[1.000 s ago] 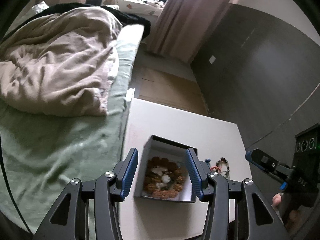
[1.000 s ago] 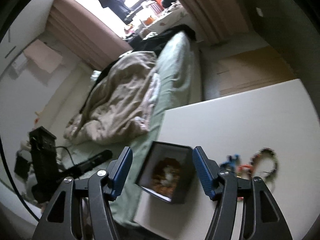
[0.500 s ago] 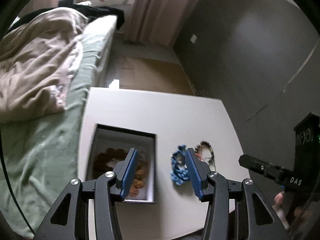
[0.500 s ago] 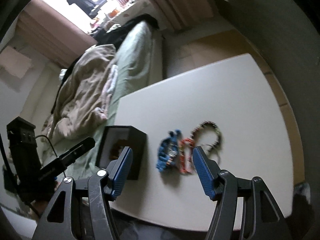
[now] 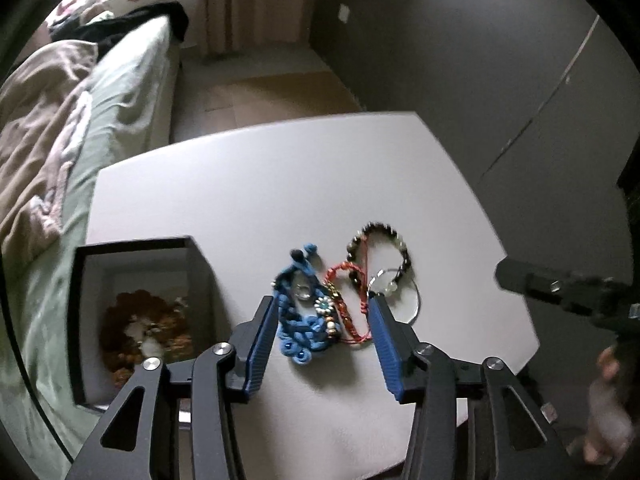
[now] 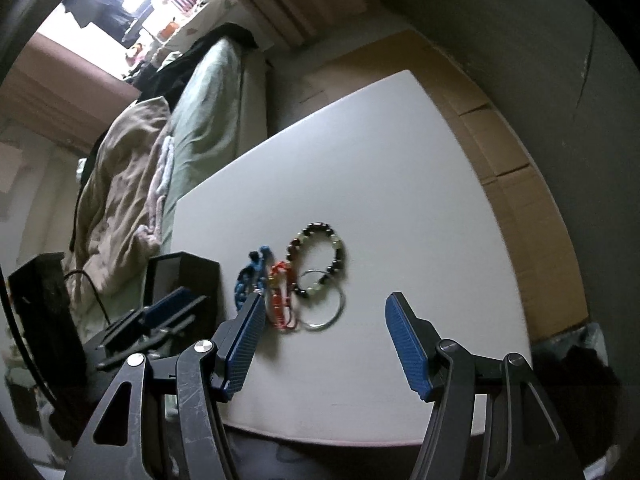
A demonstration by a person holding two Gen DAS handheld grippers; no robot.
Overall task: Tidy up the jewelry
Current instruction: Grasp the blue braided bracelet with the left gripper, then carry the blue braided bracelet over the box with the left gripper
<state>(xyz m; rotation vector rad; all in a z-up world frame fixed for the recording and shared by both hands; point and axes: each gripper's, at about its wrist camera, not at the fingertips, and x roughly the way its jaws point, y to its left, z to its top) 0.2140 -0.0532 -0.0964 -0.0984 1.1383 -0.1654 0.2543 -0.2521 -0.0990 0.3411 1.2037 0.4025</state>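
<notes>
A heap of bracelets lies on the white table (image 5: pixel 248 184): a blue braided one (image 5: pixel 298 332), a red cord one (image 5: pixel 348 304), a dark beaded one (image 5: pixel 384 236) and a thin metal ring (image 5: pixel 414 304). My left gripper (image 5: pixel 322 316) is open and empty, its fingers either side of the blue and red bracelets, just above them. An open black box (image 5: pixel 136 304) at the left holds a brown beaded piece (image 5: pixel 140 328). My right gripper (image 6: pixel 324 316) is open and empty, over the table just in front of the bracelets (image 6: pixel 316 264).
A bed with a green sheet (image 5: pixel 120 80) and beige duvet (image 5: pixel 36 128) runs along the table's left side. A dark wall (image 5: pixel 480 60) stands to the right. The table's front edge is close under both grippers. Cardboard (image 6: pixel 508 152) lies on the floor beyond.
My left gripper has swung right from over the black box to the bracelets. My right gripper has also swung right, away from the box, and moved closer to the bracelets.
</notes>
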